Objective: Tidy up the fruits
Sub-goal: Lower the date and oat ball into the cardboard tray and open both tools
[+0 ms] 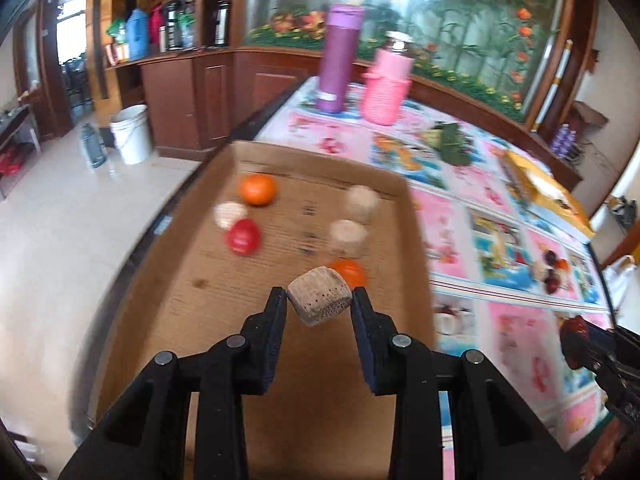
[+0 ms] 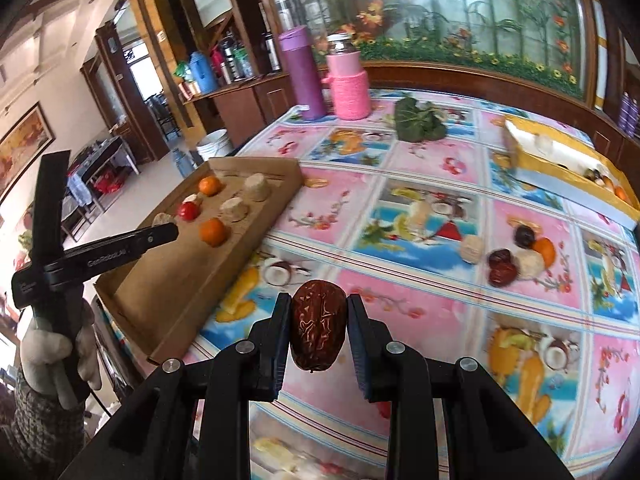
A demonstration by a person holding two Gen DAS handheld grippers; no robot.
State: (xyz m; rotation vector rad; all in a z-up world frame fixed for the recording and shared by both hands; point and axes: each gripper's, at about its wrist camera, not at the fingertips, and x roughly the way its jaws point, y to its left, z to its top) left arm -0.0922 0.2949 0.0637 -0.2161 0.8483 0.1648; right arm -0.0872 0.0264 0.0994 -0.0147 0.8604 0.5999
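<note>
Only your right view shows the loose fruit pile (image 2: 516, 258) on the worktop (image 2: 400, 312). Your right claw (image 2: 318, 314) clamps a date (image 2: 317, 320); your left claw (image 1: 319, 300) grips a beige chunk (image 1: 319, 301) above the cardboard tray (image 1: 224, 304).

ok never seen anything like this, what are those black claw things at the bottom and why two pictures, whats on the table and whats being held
No robot here: a person holds a hand-operated two-finger gripper in each hand, and a camera on each one looks forward along its fingers. That gives the two pictures.

The left gripper is closed on a pale, speckled cork-like chunk above a cardboard tray that holds oranges, a red fruit and more pale chunks.

The right gripper is closed on a wrinkled red date above the flowery tablecloth. Loose dates and other fruit lie further right, beside a yellow box. Two pink-purple flasks stand at the back.
</note>
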